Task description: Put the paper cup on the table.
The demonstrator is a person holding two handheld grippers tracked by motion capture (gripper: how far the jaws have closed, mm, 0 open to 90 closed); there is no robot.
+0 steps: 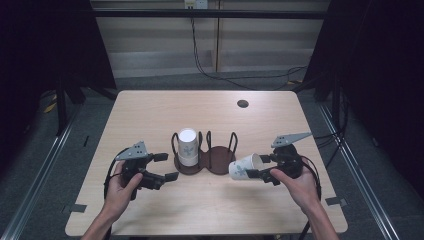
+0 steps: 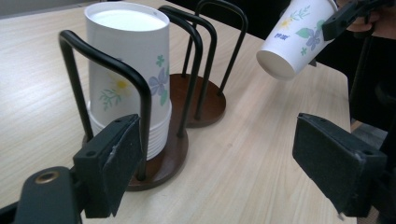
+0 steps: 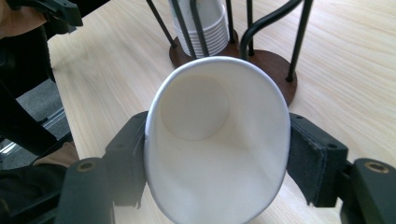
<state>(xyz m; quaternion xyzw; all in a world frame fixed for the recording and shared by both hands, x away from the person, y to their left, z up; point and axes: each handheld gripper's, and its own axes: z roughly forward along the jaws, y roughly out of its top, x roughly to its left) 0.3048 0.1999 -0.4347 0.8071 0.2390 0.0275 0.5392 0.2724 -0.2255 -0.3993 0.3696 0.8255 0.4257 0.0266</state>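
I have the right gripper [image 1: 260, 167] at the lower right of the high view, its jaws clamped on a paper cup [image 1: 243, 167] that lies tilted on its side above the surface [image 1: 150, 107], rim squeezed oval in the right gripper view. The cup sits just right of the wire cup holder [image 1: 219, 159] at mid-frame, not touching it. A stack of cups [image 1: 188, 146] stands upside down in the holder's left bay; the right bay is empty. My left gripper [image 1: 162, 166], lower left, has its jaws apart with nothing between them, pointed at the holder.
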